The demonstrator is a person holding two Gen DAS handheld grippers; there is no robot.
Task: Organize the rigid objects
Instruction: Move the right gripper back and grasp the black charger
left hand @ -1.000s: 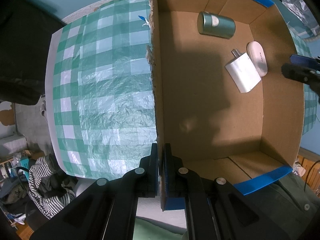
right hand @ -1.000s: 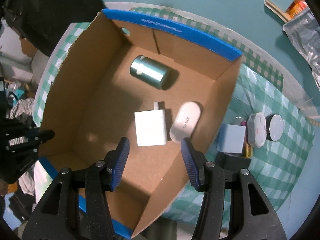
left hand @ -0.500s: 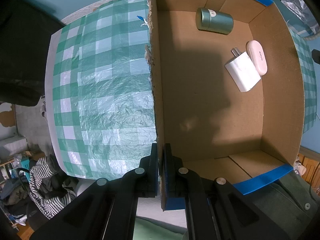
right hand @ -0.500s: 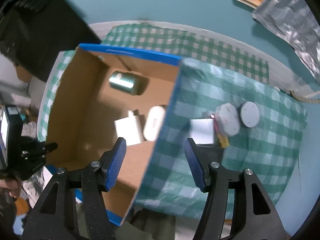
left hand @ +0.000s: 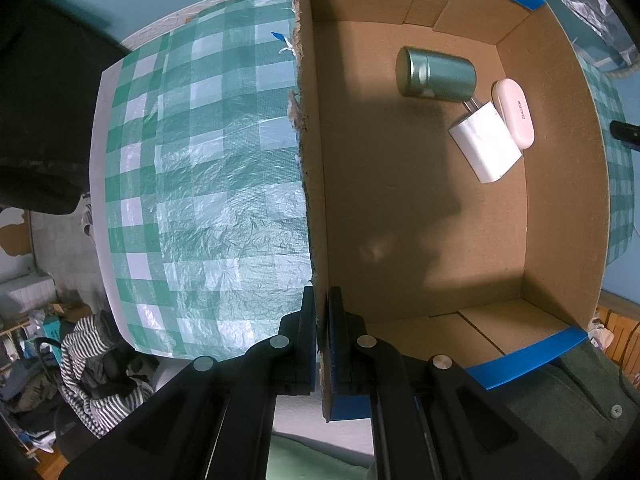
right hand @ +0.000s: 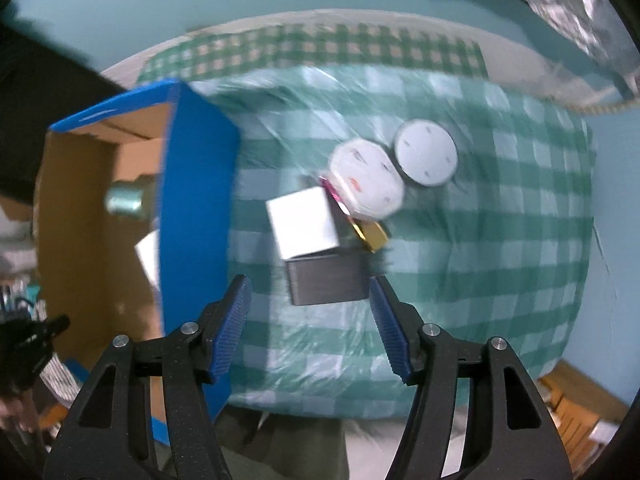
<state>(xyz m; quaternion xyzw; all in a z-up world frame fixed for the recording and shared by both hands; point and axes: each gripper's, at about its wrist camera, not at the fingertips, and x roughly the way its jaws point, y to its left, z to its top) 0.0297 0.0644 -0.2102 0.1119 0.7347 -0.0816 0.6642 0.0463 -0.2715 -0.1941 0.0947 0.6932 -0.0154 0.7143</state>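
My left gripper point(left hand: 322, 300) is shut on the left wall of the cardboard box point(left hand: 316, 160). Inside the box lie a green tin point(left hand: 436, 74), a white charger point(left hand: 486, 146) and a white oval case point(left hand: 514, 114). My right gripper point(right hand: 310, 296) hangs open over the checked cloth, right of the box's blue-taped wall point(right hand: 196, 200). Below it, between the fingers in the view, sits a dark grey block point(right hand: 326, 278), which the pads do not touch. Behind it are a pale cube point(right hand: 302, 224), a gold item point(right hand: 372, 236), a white octagonal disc point(right hand: 366, 178) and a round disc point(right hand: 426, 152).
The green checked cloth point(left hand: 200, 180) spreads left of the box and ends at a table edge. Striped clothing point(left hand: 92, 364) lies on the floor below. Crinkled foil point(right hand: 560, 12) lies at the back right. A person's green garment point(left hand: 560, 400) is near the box's front corner.
The right gripper has swung from above the box interior to above the items on the cloth, and its jaws have widened. The green tin has rolled closer to the charger. The left gripper has kept still.
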